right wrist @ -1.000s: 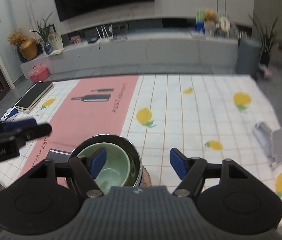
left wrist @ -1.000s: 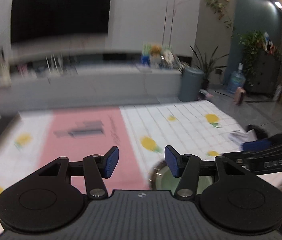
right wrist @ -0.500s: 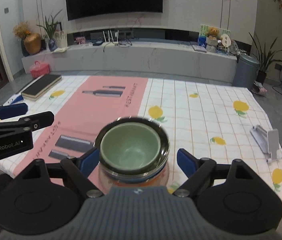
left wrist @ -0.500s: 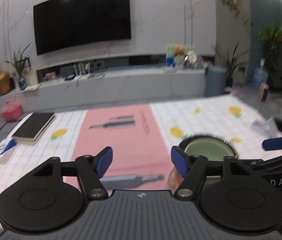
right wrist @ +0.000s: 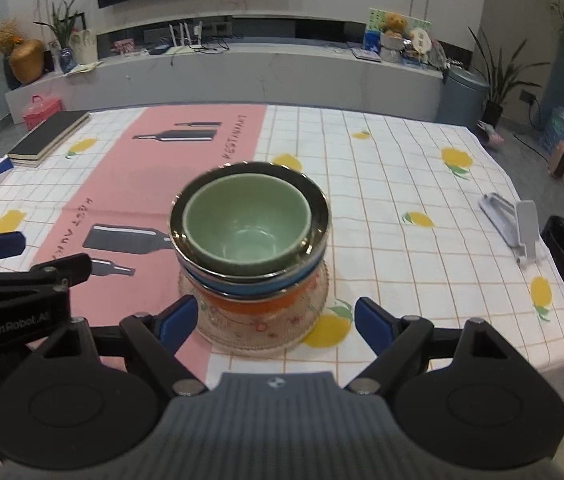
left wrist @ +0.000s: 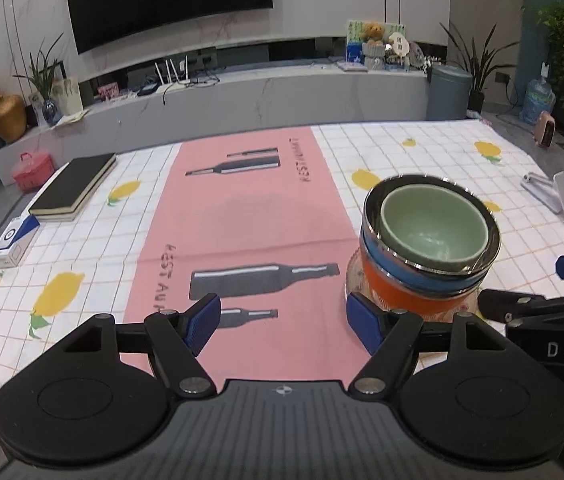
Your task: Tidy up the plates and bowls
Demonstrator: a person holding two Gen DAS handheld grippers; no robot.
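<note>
Living-room desk (right wrist: 401, 184) with lemon cloth: green bowl (right wrist: 246, 228) nested in steel bowls on glass plate (right wrist: 258, 332), near centre, likely for compactness. Left hand-held gripper (left wrist: 282, 324) and right hand-held gripper (right wrist: 270, 320) both spread, empty.

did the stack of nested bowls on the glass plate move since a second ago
Cannot tell. The stack of nested bowls sits beside the same yellow lemon print, but both cameras moved, so any apparent shift may be camera motion.
</note>
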